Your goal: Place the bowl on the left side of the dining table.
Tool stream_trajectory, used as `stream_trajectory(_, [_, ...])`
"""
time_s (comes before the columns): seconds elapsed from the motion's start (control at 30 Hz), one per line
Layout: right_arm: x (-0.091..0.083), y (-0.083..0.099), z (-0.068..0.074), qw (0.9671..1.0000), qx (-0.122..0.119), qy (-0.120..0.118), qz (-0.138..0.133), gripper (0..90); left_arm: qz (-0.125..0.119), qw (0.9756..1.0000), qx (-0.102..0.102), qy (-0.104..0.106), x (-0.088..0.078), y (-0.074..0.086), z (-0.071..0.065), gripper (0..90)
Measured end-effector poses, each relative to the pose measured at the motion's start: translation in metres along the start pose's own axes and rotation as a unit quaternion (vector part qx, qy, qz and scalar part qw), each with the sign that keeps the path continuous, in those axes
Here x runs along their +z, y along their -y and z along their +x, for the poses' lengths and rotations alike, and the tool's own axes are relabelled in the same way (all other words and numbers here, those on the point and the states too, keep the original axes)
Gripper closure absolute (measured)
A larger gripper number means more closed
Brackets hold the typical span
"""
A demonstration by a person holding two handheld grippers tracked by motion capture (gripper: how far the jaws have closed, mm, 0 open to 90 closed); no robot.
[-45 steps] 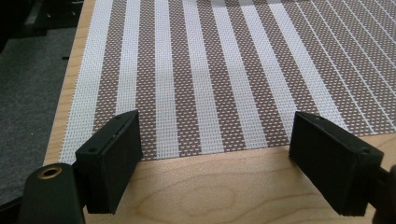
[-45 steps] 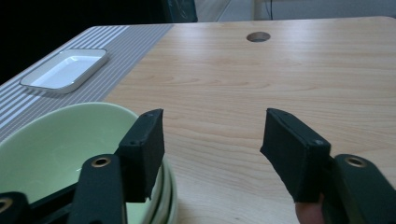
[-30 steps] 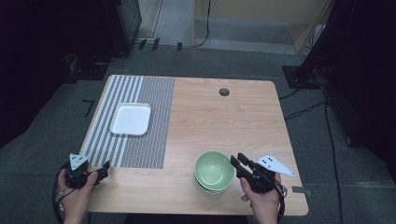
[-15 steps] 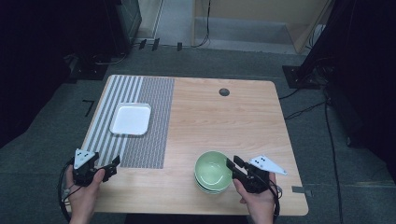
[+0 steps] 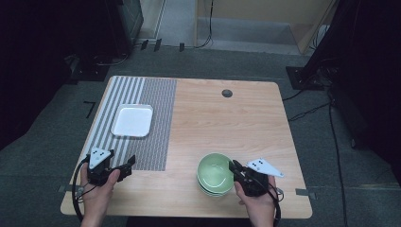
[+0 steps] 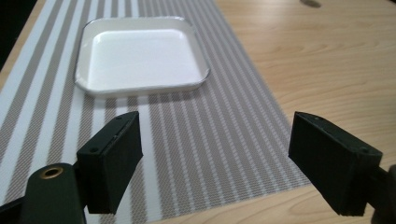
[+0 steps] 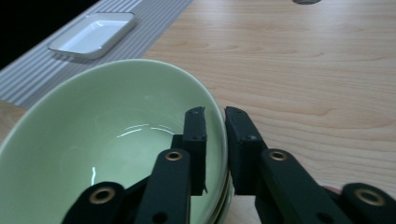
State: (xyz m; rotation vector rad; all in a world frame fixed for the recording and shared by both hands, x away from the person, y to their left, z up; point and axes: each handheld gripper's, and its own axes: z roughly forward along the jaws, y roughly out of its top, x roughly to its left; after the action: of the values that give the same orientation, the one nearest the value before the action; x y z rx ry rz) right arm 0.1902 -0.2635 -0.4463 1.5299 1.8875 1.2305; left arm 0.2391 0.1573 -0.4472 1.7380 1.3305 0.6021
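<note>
While left gripper (image 5: 124, 169) gapes, right gripper (image 7: 215, 122) on green bowl (image 7: 107, 140) rim.

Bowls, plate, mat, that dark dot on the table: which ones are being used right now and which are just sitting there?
In use:
- top green bowl, rim pinched by right tool
- bowl stack under it

Just sitting:
- white plate
- striped mat
- dark dot
- left tool, open above the mat

1. Your right gripper (image 7: 215, 122) pinches the near rim of the top green bowl (image 7: 107, 140), one jaw inside, one outside.
2. A white tray (image 7: 93, 35) sits far left on the striped mat (image 7: 56, 70).
</note>
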Motion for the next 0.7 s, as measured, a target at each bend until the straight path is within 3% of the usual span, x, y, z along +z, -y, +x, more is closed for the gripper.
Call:
stream_trajectory(0.17, [-0.001, 0.0, -0.002, 0.9999, -0.006, -0.005, -0.008, 87.5, -0.009, 0.9998, 0.007, 0.017, 0.004, -0.012, -0.017, 16.8])
stream_trajectory(0.23, [-0.004, -0.001, 0.002, 0.9987, -0.034, -0.005, -0.037, 88.1, -0.013, 0.9996, 0.008, 0.023, 0.006, -0.017, -0.024, 16.8])
stream_trajectory(0.33, [-0.007, -0.005, 0.004, 0.9984, -0.038, -0.003, -0.041, 87.7, -0.02, 0.9992, 0.006, 0.033, 0.008, -0.023, -0.031, 16.8])
stream_trajectory(0.63, [0.001, -0.007, 0.002, 0.9993, -0.016, 0.01, 0.033, 72.6, -0.03, 0.998, 0.012, 0.055, 0.009, -0.032, -0.047, 16.8])
stream_trajectory(0.7, [0.007, -0.004, 0.005, 0.9985, -0.025, 0.012, 0.048, 72.8, -0.031, 0.9978, 0.012, 0.058, 0.009, -0.031, -0.049, 16.8])
